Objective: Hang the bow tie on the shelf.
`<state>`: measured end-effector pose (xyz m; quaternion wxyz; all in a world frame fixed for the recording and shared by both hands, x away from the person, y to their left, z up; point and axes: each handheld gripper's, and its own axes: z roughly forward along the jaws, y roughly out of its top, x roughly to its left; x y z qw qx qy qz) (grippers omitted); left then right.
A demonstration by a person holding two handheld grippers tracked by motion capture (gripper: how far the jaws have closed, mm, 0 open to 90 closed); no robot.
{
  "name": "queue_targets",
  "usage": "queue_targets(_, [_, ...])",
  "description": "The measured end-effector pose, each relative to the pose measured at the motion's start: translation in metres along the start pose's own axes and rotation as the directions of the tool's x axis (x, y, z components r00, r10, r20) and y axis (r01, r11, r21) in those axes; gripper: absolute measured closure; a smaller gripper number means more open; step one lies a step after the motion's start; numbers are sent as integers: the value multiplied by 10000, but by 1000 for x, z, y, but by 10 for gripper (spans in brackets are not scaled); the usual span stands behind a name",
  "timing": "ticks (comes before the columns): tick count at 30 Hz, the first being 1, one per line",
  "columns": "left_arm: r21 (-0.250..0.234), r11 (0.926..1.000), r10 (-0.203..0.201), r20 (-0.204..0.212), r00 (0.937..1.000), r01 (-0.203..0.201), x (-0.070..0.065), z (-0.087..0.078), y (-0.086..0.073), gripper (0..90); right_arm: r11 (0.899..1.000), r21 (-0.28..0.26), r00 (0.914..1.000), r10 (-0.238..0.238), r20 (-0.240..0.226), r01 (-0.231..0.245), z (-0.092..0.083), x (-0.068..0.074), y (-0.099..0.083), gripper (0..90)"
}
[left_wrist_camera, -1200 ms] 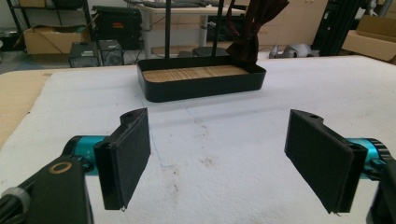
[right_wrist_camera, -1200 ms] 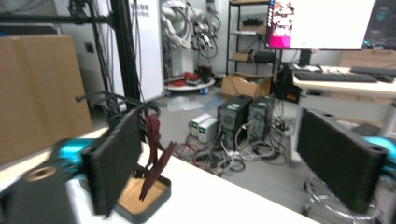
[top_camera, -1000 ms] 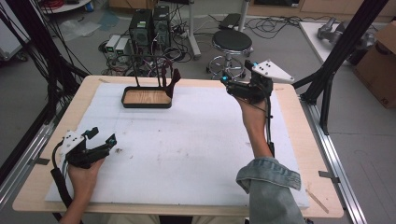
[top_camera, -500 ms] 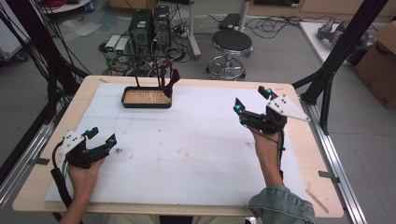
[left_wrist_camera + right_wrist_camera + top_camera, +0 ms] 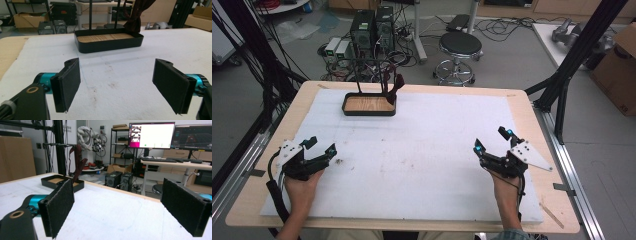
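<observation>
Left gripper [image 5: 323, 148] at 8 o'clock, right gripper [image 5: 493, 141] at 4 o'clock; both released, jaws wide, empty. Black rectangular wood-floored tray [image 5: 368, 111] at 11 o'clock on white foam mat [image 5: 422, 150], dark red strap [image 5: 393, 85] hanging over it.

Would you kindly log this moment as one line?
left gripper: open, empty, near-left on pad | right gripper: open, empty, near-right | tray: far-left, dark red strap hanging over it
</observation>
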<state>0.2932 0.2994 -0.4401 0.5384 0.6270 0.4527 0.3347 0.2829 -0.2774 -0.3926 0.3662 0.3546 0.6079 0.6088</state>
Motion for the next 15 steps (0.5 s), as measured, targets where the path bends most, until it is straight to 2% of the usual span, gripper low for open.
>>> queue_targets(3, [2, 10000, 12, -7, 10000, -11, 0, 0, 0, 227, 10000, 39, 9999, -13, 113, 13, -8, 0, -13, 111])
queue_targets(8, [1, 10000, 19, -16, 10000, -19, 0, 0, 0, 228, 9985, 555, 9996, -43, 266, 28, -17, 1, -33, 111])
queue_targets(10, [1, 10000, 14, -14, 10000, -14, 0, 0, 0, 227, 9974, 693, 9993, -220, 310, 198, -18, 1, -41, 111])
queue_targets(15, [69, 10000, 43, -59, 10000, -42, 0, 0, 0, 224, 9968, 793, 9993, -111, 350, 83, -23, 4, -49, 111])
